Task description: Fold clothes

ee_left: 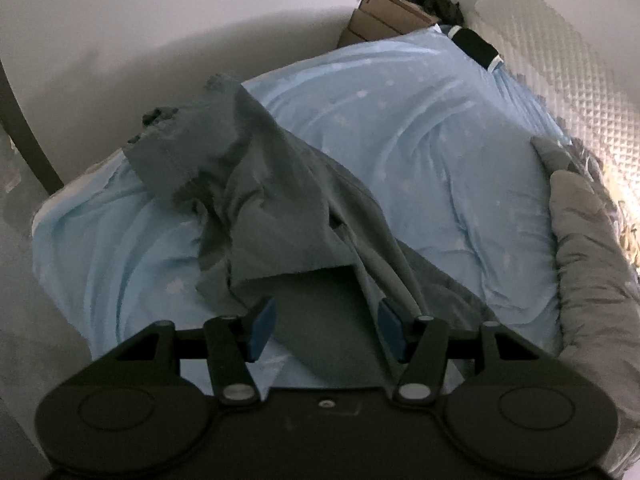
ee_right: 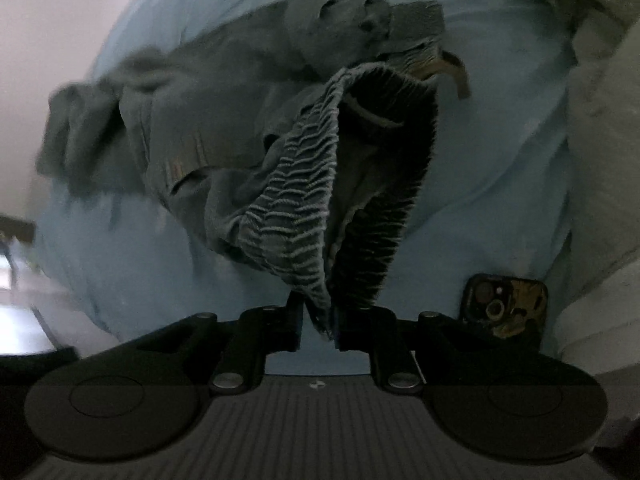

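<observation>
Pale blue bedsheet [ee_left: 420,152] covers the bed where the work sits. Right gripper [ee_right: 318,320] fingers pinch the ribbed elastic waistband [ee_right: 296,216]; left gripper [ee_left: 326,328] fingers stand apart over cloth, gripping nothing. Toward twelve o'clock the grey-green garment [ee_left: 256,200] sprawls rumpled: soft, light, floppy, probably best taken at waistband and hems. A phone [ee_right: 506,306] lies at three o'clock.

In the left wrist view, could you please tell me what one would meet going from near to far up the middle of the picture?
Left tongs → grey-green garment → light blue bedsheet → wooden bedside cabinet.
</observation>
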Tool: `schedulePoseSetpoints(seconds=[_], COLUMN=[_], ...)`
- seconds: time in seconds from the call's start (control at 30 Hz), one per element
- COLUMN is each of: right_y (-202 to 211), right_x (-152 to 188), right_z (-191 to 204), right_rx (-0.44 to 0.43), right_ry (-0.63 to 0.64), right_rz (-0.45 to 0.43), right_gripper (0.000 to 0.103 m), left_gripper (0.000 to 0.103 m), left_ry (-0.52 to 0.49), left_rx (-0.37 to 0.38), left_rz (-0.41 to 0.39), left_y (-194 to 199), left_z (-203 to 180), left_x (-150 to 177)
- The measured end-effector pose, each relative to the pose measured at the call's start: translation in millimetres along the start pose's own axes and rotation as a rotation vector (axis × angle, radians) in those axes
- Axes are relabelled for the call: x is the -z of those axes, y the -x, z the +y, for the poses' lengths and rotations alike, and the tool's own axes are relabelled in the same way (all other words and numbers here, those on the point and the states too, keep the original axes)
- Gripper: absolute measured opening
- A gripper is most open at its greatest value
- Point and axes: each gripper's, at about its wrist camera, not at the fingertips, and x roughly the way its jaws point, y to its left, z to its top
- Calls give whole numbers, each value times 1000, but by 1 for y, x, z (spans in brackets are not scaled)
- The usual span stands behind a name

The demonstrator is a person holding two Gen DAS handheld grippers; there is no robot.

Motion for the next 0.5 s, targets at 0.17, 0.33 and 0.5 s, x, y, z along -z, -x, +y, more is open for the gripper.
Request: schedulePoseSetpoints(seconds=[0.17,0.33,0.5], right_y=[20,26,46], right_x=[-4,-1,5], right_z=[-7,-10,-27], right_rx=[-47,-48,-60], right_ry=[-22,-30,-91], right_rz=[-50,-47,-74], right_gripper=[17,18,22], left_gripper=[54,55,55], left_ry=[-33,-78,-124], left_rx=[-2,7,13], left_rz=[42,84,109], left_y=[-16,-29,-38], left_z=[-30,-57,-78], left_x=[15,28,39])
